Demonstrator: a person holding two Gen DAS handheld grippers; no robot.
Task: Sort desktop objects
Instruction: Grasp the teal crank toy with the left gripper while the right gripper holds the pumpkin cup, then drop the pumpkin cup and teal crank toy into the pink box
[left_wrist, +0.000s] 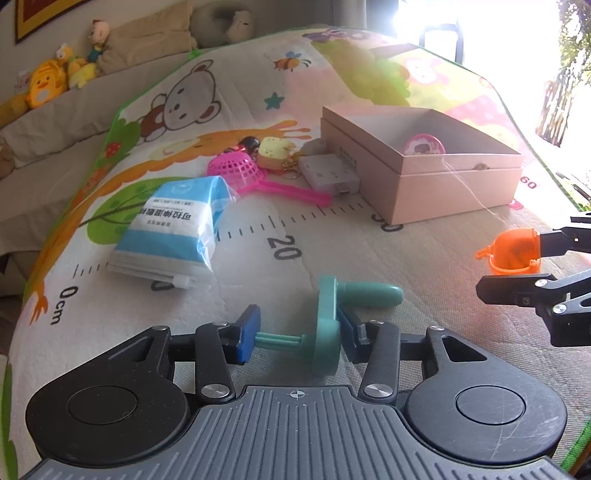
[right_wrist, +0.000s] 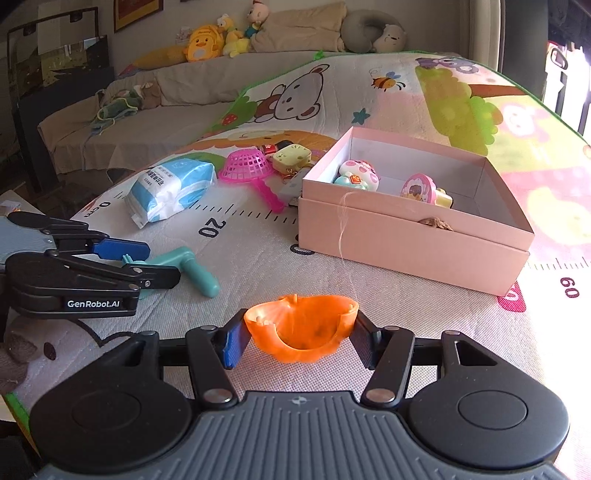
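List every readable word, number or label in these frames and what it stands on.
"GenRobot.AI": side of the left gripper.
"0cm", "20", "60": ruler printed on the play mat.
Chinese print on the blue-white packet: too small to read.
Small print on the pink box: unreadable.

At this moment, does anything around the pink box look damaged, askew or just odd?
Yes. A pale thread hangs down the pink box's front wall, and a small brown scrap sticks out of the seam under the upper rim. Otherwise the box sits flat, and nothing has spilled.
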